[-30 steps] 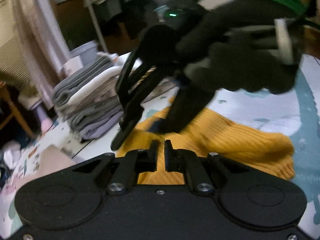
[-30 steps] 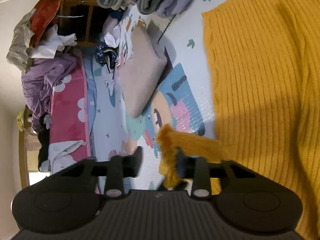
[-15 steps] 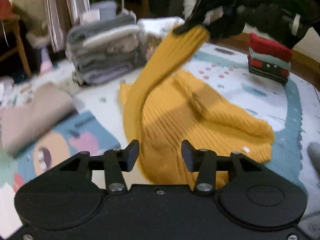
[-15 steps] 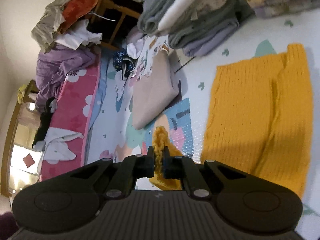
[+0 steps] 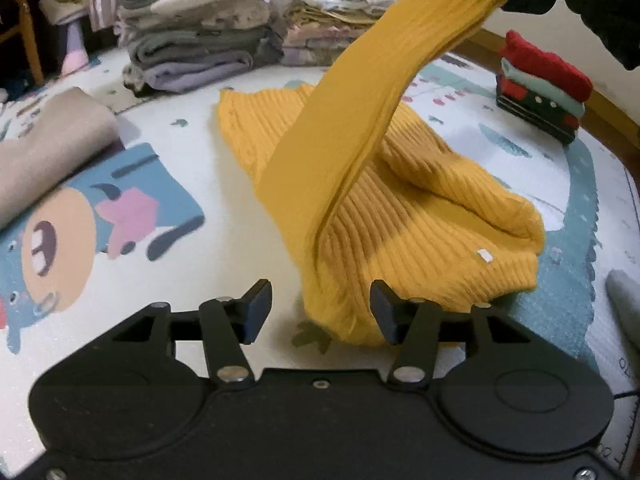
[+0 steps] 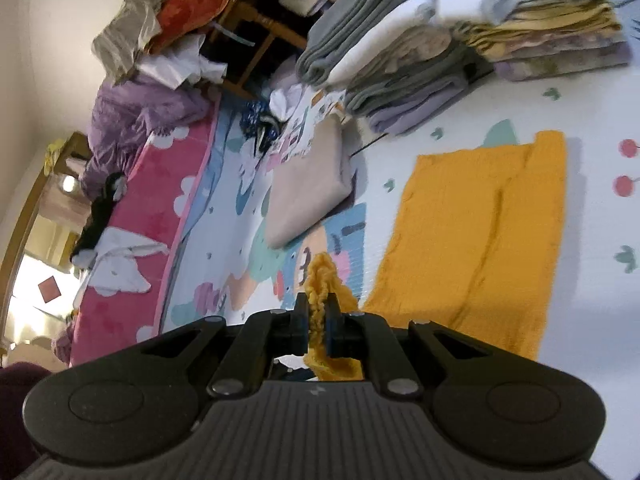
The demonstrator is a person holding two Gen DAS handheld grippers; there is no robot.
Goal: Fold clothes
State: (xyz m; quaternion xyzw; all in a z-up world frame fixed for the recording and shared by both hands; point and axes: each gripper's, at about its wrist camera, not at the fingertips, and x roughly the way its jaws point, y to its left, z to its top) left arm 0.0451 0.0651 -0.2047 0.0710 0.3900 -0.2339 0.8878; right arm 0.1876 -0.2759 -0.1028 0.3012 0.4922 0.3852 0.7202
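Right now the yellow sweater is lying on the play mat, near the middle of it. One sleeve is being held up in the air by the right gripper. Its two fingers are squeezing tight on the sleeve's cuff, and the yellow knit is sticking out past the fingertips. In the left wrist view the sleeve is stretching up from the sweater's near corner to the top right, where the black gripper is pinching it.

The left gripper is hanging low over the mat by the sweater's near edge. Its jaws are opening. The bottom of the lifted sleeve is sitting between the fingers, but they are not pressing on it.

Behind the sweater, along the far edge of the mat, a stack of folded grey and white clothes is sitting beside a second folded pile. A small red and green folded pile is sitting near the right edge. A folded beige cloth is lying toward the left edge, just beside a cartoon picture printed on the mat.

In the right wrist view a pink mat is lying past the play mat's edge, with loose purple clothes heaped beside it.
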